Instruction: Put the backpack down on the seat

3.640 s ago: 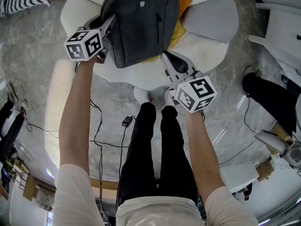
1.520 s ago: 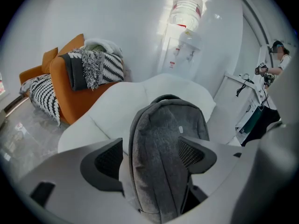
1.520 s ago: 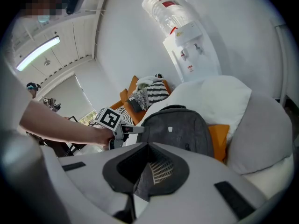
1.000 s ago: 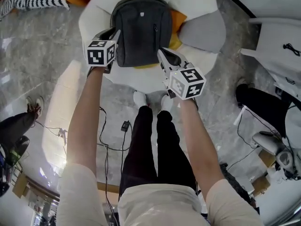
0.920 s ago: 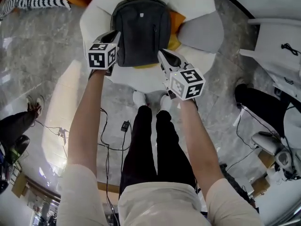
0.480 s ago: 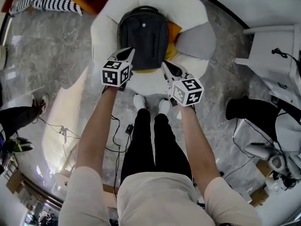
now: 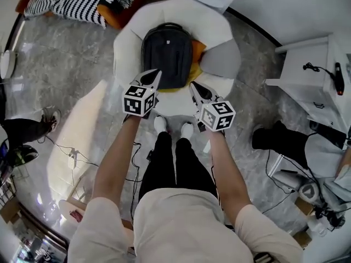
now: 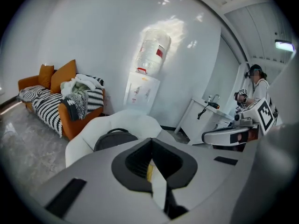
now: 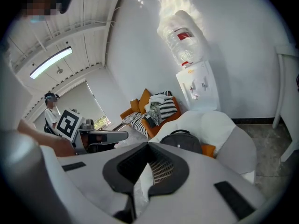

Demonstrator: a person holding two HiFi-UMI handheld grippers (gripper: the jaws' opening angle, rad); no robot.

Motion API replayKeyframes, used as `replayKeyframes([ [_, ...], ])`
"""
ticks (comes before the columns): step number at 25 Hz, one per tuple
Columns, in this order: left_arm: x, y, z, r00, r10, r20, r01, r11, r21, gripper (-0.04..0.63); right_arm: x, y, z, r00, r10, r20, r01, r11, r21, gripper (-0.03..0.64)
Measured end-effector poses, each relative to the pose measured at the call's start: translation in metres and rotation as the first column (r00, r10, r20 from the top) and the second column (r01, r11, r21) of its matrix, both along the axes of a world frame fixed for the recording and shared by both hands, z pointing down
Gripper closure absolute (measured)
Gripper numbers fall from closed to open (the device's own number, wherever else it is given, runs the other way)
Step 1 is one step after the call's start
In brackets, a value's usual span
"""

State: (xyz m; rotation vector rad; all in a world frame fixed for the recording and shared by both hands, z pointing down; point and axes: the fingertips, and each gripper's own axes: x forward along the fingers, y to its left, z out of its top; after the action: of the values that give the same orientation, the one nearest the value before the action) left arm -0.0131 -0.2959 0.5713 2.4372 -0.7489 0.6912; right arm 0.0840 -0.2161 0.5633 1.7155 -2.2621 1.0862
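Note:
A dark grey backpack (image 7: 167, 53) rests upright on the seat of a round white armchair (image 7: 127, 37), leaning on its back. Both grippers hang in the air in front of the chair, clear of the bag. My left gripper (image 7: 156, 72) is shut and empty, its tip just short of the backpack's lower left corner. On the other side my right gripper (image 7: 193, 85) is also shut with nothing in it. From the left gripper view the backpack (image 8: 114, 139) shows beyond the closed jaws (image 8: 151, 140). The right gripper view has the backpack (image 9: 181, 140) past the right gripper (image 9: 148, 144).
An orange cushion (image 7: 198, 49) and a grey cushion (image 7: 219, 59) lie beside the bag. An orange sofa with striped pillows (image 7: 77, 1) stands at the back left, a water dispenser (image 8: 142, 90) behind the chair, a white desk (image 7: 310, 70) at the right. Cables (image 7: 131, 152) cross the floor.
Both grippers have pulled up and back from the backpack, which stays on the seat. The left gripper, earlier at the bag's side, is now clear of it.

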Motion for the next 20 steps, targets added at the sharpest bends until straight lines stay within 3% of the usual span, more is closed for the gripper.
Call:
replayKeyframes([
  [20,-0.03,0.068,-0.141,0.996,-0.021,-0.084,0.029,0.995,0.094,0.578,-0.006,0.07,-0.113,0.999,-0.026,-0.023,0.028,0.996,0.081,0.594],
])
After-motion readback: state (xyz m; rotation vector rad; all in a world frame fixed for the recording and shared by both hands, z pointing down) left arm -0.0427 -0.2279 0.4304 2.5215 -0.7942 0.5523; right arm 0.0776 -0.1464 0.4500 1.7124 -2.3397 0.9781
